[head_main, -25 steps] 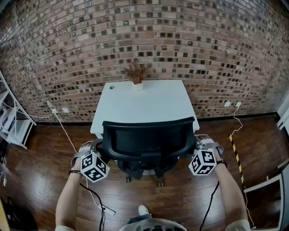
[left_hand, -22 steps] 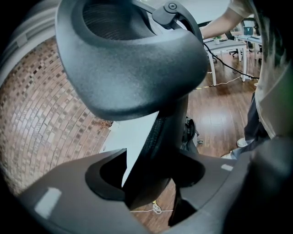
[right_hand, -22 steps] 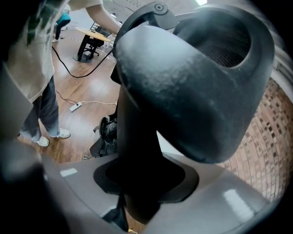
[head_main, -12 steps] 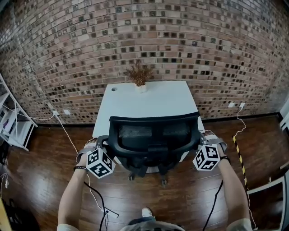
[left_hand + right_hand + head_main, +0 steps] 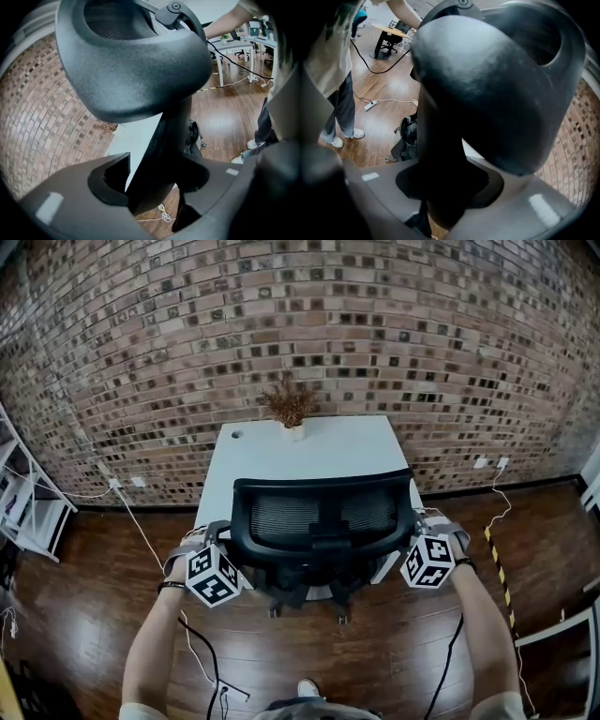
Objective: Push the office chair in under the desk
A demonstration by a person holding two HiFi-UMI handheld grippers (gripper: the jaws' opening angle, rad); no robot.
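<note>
**Office Chair Gripped at Both Armrests, Partly Tucked Under the Counter**

At the far left a white shelf rack (image 5: 23, 512) was seen against the brick wall (image 5: 141, 352). Next came the left gripper (image 5: 154, 180), whose fingers were pinched on the dark upright post of the chair's left armrest, with the armrest pad (image 5: 136, 61) looming above them.

In the middle, the black mesh-backed office chair (image 5: 322, 521) was found facing the white counter (image 5: 319, 451). Its backrest overlapped the counter's near edge in the head view, and a dried plant in a white pot (image 5: 291, 409) was set at the counter's far edge, by the wall. The seat was judged to be at least partly under the counter, while the castors (image 5: 338, 617) showed on the wooden floor (image 5: 84, 615) on the near side. A short final push was therefore judged to be left.

On the right, the fingers of the right gripper (image 5: 450, 183) were likewise clamped on the opposite armrest post.
</note>
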